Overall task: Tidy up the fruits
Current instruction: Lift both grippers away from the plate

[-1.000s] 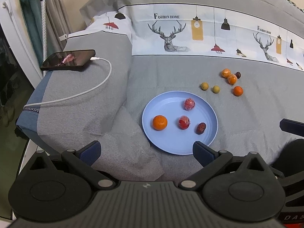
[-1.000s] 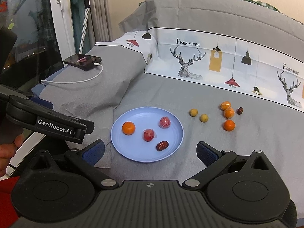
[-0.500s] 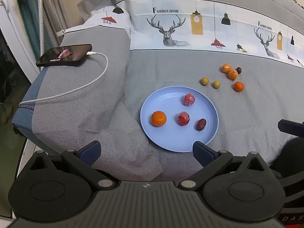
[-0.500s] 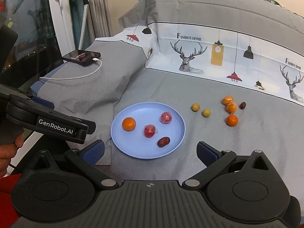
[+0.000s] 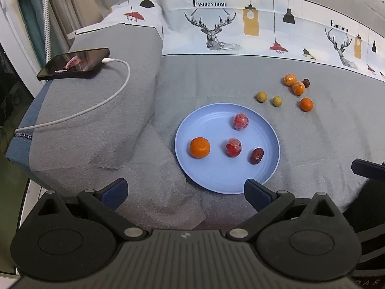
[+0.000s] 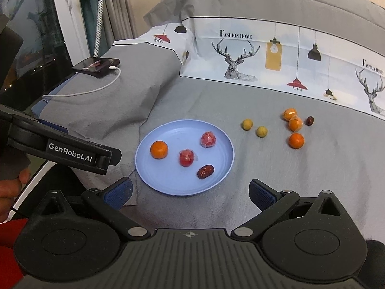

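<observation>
Six loose fruits lie on the grey bedspread [image 6: 312,180] beyond and to the right of the blue plate [image 6: 149,168]: two yellow-green fruits [image 6: 247,124], two wrapped orange pieces [image 6: 290,114] touching each other, a dark date [image 6: 310,120] just beside them, and a whole tangerine [image 6: 296,141] nearest the camera. The plate already holds an orange [image 6: 159,149], two wrapped red fruits [image 6: 186,158] and a second date [image 6: 205,171], so the step in hand appears to be fetching the next loose fruit. The right gripper [image 6: 190,193] hangs over the near rim of the plate, jaws spread wide and empty; the left gripper [image 5: 185,192] sits likewise open and empty at the plate's near edge. The tangerine looks like the sensible pick for the right gripper: it stands apart from its neighbours, leaving room for a finger on each side. The fingers should straddle it at its widest girth and close gently, since the soft bedding gives underneath and a round fruit may roll. The touching orange pair are best left until later. A phone [image 5: 74,63] on its charging cable [image 5: 96,106] lies well apart on the left.
</observation>
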Motion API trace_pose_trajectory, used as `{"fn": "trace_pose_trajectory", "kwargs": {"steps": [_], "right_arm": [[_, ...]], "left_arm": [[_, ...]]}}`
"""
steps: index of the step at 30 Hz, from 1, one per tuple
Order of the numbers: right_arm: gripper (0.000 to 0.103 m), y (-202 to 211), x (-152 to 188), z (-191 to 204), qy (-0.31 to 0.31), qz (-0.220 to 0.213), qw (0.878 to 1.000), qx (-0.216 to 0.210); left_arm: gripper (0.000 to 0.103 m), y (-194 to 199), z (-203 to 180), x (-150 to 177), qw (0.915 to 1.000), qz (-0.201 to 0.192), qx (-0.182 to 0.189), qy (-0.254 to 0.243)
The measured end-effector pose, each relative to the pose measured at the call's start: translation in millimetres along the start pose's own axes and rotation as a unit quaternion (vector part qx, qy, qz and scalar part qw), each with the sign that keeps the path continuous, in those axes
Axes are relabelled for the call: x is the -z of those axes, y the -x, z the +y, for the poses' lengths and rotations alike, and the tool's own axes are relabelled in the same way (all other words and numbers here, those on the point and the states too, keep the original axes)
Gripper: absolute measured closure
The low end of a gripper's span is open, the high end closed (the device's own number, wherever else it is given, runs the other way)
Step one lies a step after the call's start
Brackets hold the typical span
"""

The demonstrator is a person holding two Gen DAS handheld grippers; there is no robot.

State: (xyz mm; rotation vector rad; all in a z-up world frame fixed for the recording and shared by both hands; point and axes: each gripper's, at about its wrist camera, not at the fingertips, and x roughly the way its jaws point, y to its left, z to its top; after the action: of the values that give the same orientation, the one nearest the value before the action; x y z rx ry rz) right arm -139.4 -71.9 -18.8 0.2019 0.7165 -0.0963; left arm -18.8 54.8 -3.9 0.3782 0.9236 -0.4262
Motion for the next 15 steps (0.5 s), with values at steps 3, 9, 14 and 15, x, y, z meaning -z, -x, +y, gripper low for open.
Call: {"fn": "trace_pose_trajectory", "kwargs": {"steps": [3, 9, 14, 15], "right_arm": [[0.001, -5.0, 0.1, -3.0, -0.008, 0.003, 1.0, -0.003], [0.001, -17.4, 0.9, -16.8, -0.035, 0.009, 0.999, -0.004], [0.001, -33.8, 2.8, -41.6, -0.073, 0.009, 0.997, 0.024], [0.001, -38.1, 2.9, -49.0, -0.082, 0.009, 0.996, 0.033]], "left_arm": [[0.0, -5.3, -3.1, -3.2, 1.0, 0.006, 0.001, -0.002], [0.0, -17.7, -8.8, -13.4, 0.9998, 0.018, -0.002, -0.006], [0.0, -33.3, -17.1, -32.1, 0.9996, 0.025, -0.002, -0.013], [0.0, -36.9, -20.9, -37.4, 0.9995, 0.024, -0.003, -0.018]]}}
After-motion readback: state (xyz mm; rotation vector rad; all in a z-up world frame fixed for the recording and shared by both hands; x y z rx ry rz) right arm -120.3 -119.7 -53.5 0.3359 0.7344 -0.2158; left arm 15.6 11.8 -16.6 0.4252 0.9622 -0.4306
